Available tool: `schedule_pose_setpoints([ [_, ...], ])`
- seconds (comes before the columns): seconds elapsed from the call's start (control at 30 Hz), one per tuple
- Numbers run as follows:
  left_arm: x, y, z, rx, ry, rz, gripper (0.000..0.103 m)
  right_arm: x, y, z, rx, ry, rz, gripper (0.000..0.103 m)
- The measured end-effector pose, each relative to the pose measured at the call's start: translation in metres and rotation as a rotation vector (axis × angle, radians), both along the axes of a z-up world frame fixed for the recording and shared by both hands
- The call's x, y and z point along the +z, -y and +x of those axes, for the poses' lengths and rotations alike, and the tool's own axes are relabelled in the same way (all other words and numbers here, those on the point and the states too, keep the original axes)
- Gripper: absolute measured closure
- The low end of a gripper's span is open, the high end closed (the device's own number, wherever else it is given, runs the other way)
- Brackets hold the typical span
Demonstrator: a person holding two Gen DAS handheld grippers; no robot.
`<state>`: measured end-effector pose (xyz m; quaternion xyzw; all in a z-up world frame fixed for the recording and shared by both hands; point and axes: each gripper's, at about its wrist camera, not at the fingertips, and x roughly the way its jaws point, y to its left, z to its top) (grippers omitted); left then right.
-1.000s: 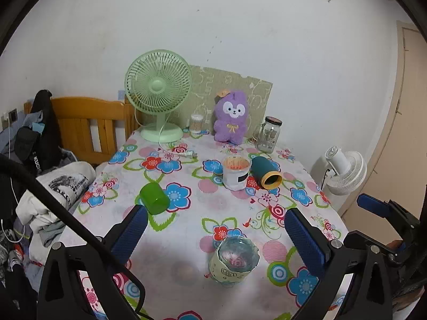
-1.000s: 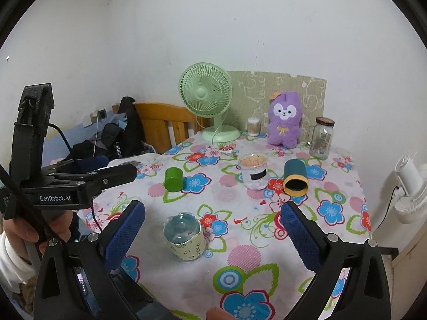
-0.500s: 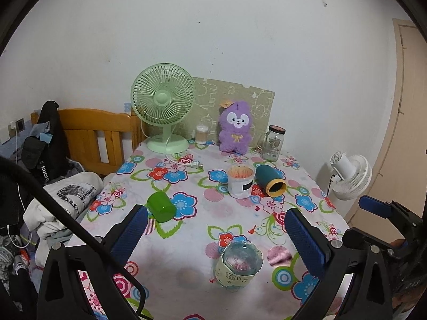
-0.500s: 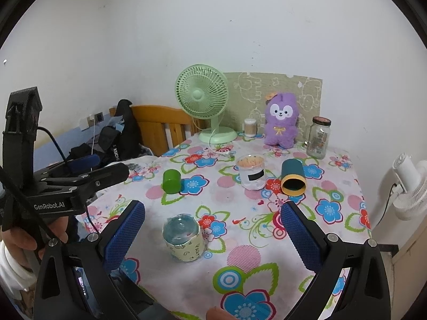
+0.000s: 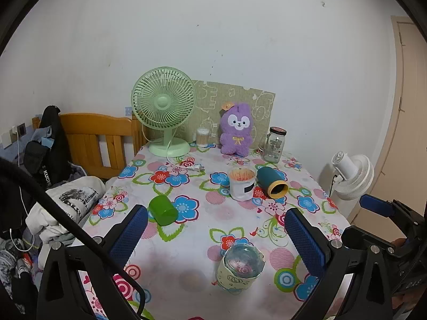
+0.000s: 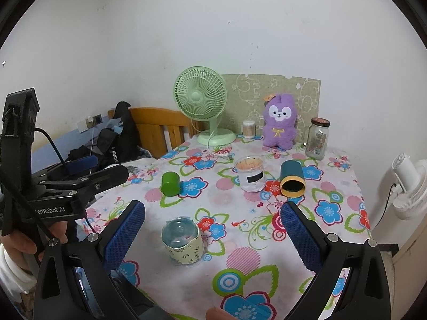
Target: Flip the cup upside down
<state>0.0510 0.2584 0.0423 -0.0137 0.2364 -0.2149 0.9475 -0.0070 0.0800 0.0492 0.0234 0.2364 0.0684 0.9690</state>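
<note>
In the left wrist view, the left gripper (image 5: 216,229) hung over the near part of the flower-patterned tablecloth (image 5: 192,240), its blue-padded fingers (image 5: 128,236) spread wide and holding nothing. The clear glass cup wrapped in a pale doodle-printed sleeve (image 5: 241,269) stood mouth-down on the cloth, near the front edge and between the lines of the two fingers, touched by neither. Farther back a small green plastic cup (image 5: 163,210) lay on its side at the left; a clear tub with a black label (image 5: 241,184) stood just beside a teal tube with a yellow rim (image 5: 272,185) that lay tipped over. Along the wall stood a pale green desk fan (image 5: 164,112), a purple plush rabbit (image 5: 237,130) and a glass jar with a dark lid (image 5: 275,144). The right gripper's blue tip (image 5: 373,204) showed at the right edge.

In the right wrist view, the right gripper (image 6: 212,236) was likewise wide apart and empty. The sleeved cup (image 6: 181,241) sat base-up between its fingers (image 6: 124,236), nearer the left one, apart from both. The left gripper (image 6: 80,170) appeared at the left, gripped by a hand (image 6: 24,242), well away from the cup.
</note>
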Motion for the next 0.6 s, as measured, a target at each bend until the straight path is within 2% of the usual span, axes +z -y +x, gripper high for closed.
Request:
schedule_pose_setpoints([
  [0.6,-0.0021,0.0002,0.0022,-0.003,-0.006,-0.002,0.000,-0.0068,0.0040,0.0044,-0.007,-0.018,0.021,0.001],
])
